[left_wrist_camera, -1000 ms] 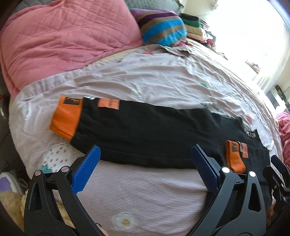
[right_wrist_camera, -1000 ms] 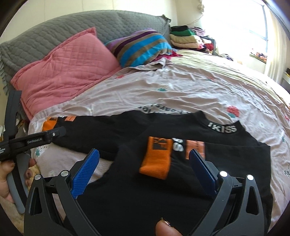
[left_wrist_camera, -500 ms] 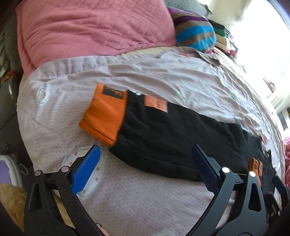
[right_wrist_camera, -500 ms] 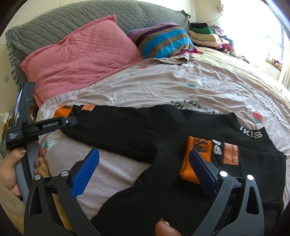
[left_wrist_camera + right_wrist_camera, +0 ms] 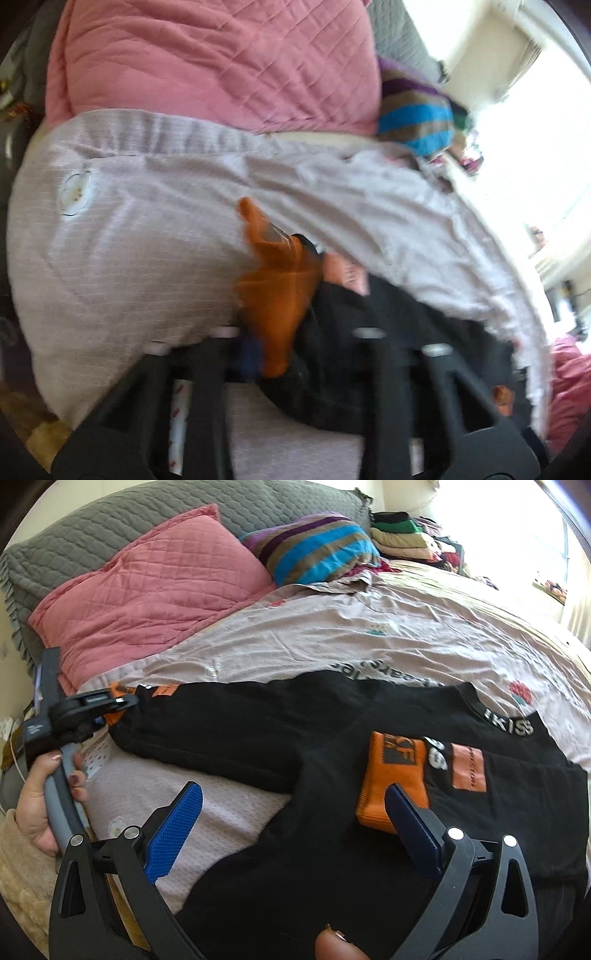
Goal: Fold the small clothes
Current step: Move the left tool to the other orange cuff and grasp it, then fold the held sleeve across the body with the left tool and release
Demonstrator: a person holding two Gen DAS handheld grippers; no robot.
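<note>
On bed, black orange-cuffed top

1. Left gripper: jaws have just been closing and now pinch the orange cuff of the outstretched sleeve.
2. Left hand: wraps the grey handle, fingers curled over it, at the far left of the right wrist view.
3. Right gripper: jaws wide apart, angled downward, blue pads gripping nothing.
4. Fingertip: shows at the bottom edge, between the right gripper's arms.
</note>
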